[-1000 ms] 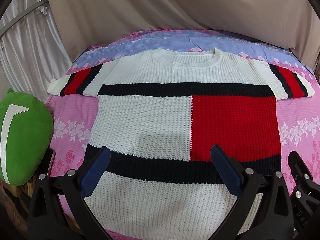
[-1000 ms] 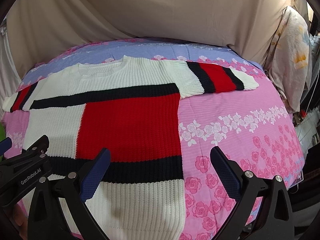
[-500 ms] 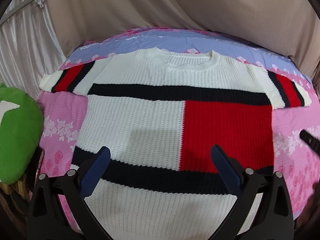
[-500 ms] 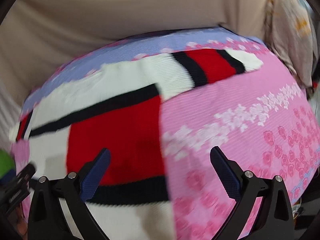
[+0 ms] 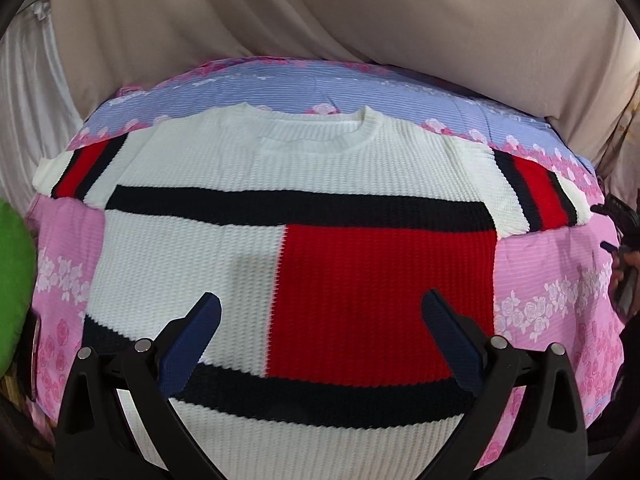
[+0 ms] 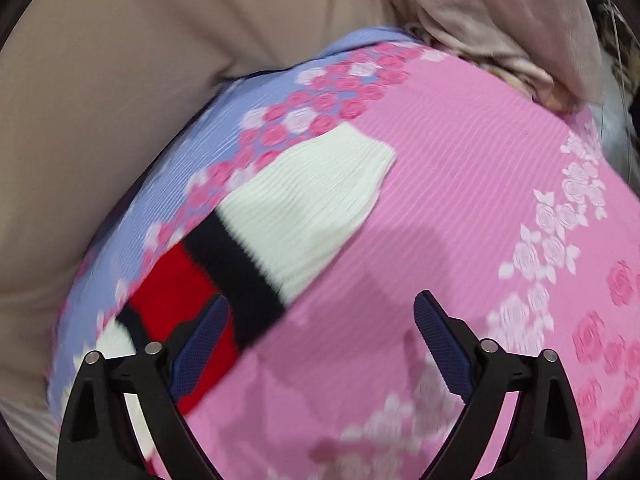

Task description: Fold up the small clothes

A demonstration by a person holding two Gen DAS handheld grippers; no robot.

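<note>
Left wrist view: one knit sweater (image 5: 248,240), white with red block and black bands, lies flat, collar at 12 o'clock. Left gripper (image 5: 320,320) gapes empty; right gripper (image 6: 320,328), just narrowing, empty.

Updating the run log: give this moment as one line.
sweater: flat, unfolded | left gripper: open above it | right gripper: open, closing slightly, nothing between, near sleeve
</note>
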